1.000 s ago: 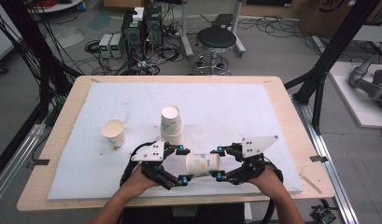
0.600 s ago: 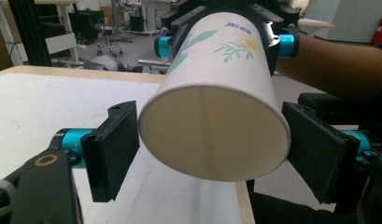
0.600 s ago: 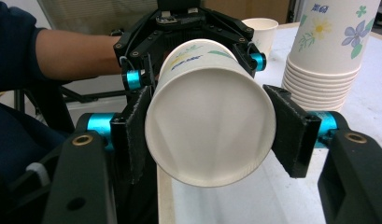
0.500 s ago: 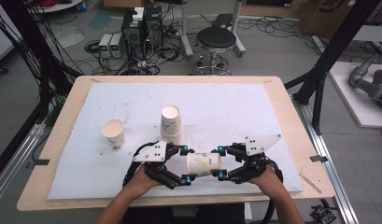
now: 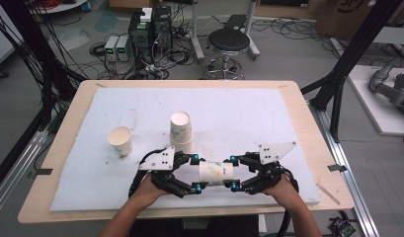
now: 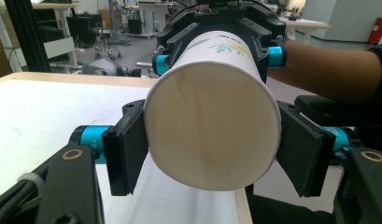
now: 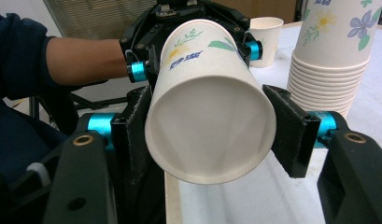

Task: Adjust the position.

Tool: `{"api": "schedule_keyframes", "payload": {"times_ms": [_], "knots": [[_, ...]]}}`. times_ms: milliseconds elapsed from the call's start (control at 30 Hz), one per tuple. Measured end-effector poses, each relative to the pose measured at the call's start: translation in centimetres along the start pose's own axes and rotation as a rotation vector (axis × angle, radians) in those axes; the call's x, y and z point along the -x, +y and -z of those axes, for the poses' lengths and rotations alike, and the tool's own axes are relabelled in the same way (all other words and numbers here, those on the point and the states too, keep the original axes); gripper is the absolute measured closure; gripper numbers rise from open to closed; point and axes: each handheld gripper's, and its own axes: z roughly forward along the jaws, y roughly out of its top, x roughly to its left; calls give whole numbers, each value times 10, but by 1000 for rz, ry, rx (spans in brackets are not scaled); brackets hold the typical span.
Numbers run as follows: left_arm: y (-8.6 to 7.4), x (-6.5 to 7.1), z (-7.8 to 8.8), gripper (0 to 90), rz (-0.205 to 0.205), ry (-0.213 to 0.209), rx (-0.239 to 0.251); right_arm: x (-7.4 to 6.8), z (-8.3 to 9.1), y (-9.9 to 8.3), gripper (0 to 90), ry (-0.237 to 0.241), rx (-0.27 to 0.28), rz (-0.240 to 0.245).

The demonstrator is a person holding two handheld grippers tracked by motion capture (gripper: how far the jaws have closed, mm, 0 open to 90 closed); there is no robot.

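Note:
A white paper cup [image 5: 217, 173] with a flower print lies level in the air near the table's front edge, held between both grippers. My left gripper [image 5: 195, 173] has just been closing its jaws, and its pads [image 6: 128, 144] now press on both sides of the cup's open mouth [image 6: 212, 112]. My right gripper [image 5: 233, 173] is shut on the other end, where the cup's base [image 7: 209, 126] faces its camera. The two grippers point at each other, a hand behind each.
An upside-down stack of printed paper cups [image 5: 181, 129] stands on the white mat [image 5: 239, 113] just behind the grippers. A single upright cup [image 5: 120, 140] stands to the left of it. The wooden table edge [image 5: 308, 118] frames the mat.
The left gripper's jaws have come together from wide apart onto the cup's end. Both hands and the cup have stayed in place.

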Motion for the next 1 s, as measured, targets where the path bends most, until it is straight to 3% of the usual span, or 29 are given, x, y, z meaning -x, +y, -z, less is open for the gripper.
{"api": "schedule_keyframes", "payload": {"times_ms": [167, 267, 333, 467, 633, 867, 1000], "knots": [[3, 1, 2, 336, 6, -2, -22, -2, -2, 1, 368, -3, -22, -6], [6, 0, 3, 338, 15, 10, -51, -4, -2, 4, 204, -42, -30, -26], [10, 0, 4, 339, 15, 21, -93, -5, -2, 6, 200, -65, -52, -22], [19, -1, 6, 345, 12, 38, -211, -9, -2, 13, 201, -112, -112, 33], [31, -4, 5, 351, 0, 44, -330, -13, -12, 21, 201, -170, -231, 120], [45, -4, -1, 353, -36, 54, -454, -14, -25, 33, 202, -192, -350, 203], [49, -4, -3, 355, -43, 65, -505, -13, -31, 37, 202, -191, -387, 226]]}}
